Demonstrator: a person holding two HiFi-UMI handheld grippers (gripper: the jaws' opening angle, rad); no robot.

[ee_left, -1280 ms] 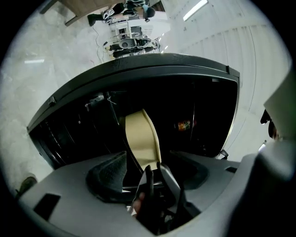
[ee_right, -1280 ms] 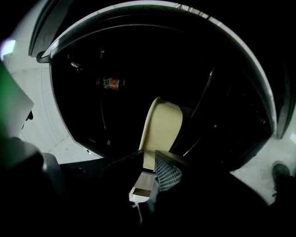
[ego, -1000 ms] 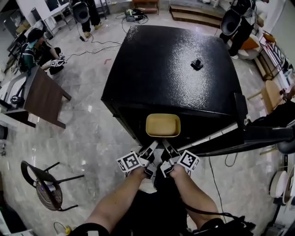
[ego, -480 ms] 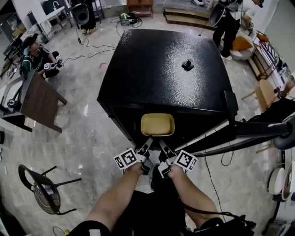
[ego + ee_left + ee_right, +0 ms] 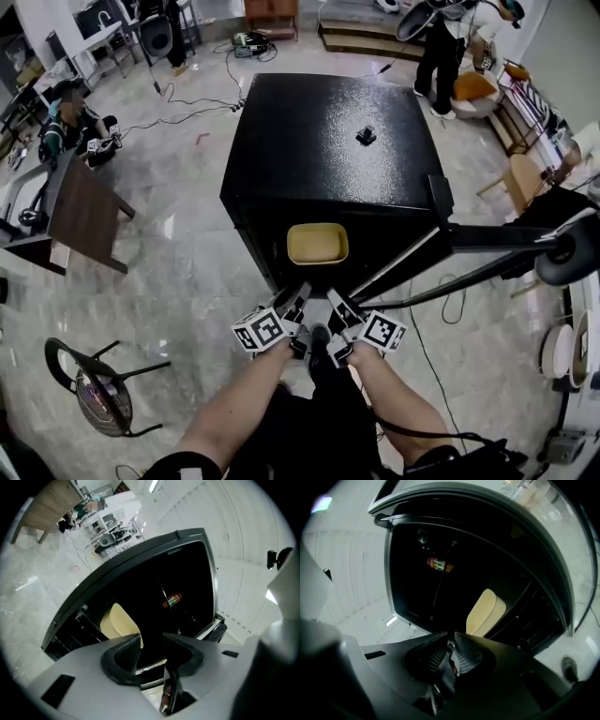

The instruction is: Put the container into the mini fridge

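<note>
Mini fridge: we look down on a black mini fridge (image 5: 328,141) standing on the pale tiled floor (image 5: 178,281); its front is open towards us.
Door: the door (image 5: 497,236) is swung out to our right and shows edge-on in the head view.
Container: the tan container (image 5: 317,244) sits inside the fridge, at the front of the compartment just behind the opening. We see it to the left of the dark interior in the left gripper view (image 5: 119,620) and to the right of it in the right gripper view (image 5: 485,613). Neither gripper touches it.
Left gripper: our left gripper (image 5: 293,298) hangs just in front of the opening, below the container. Its fingers are closing, with a clear gap between them (image 5: 152,641) and nothing in it; only the fridge's dark inside shows through.
Right gripper: our right gripper (image 5: 336,302) is just beside the left one. Its fingers are drawn together, tips all but touching (image 5: 451,641), and they pinch nothing.
Inside the fridge: a small red-labelled item (image 5: 172,600) shows deeper in the dark; we cannot tell what it rests on.
Fridge top: one small black object (image 5: 366,135) lies on it.
</note>
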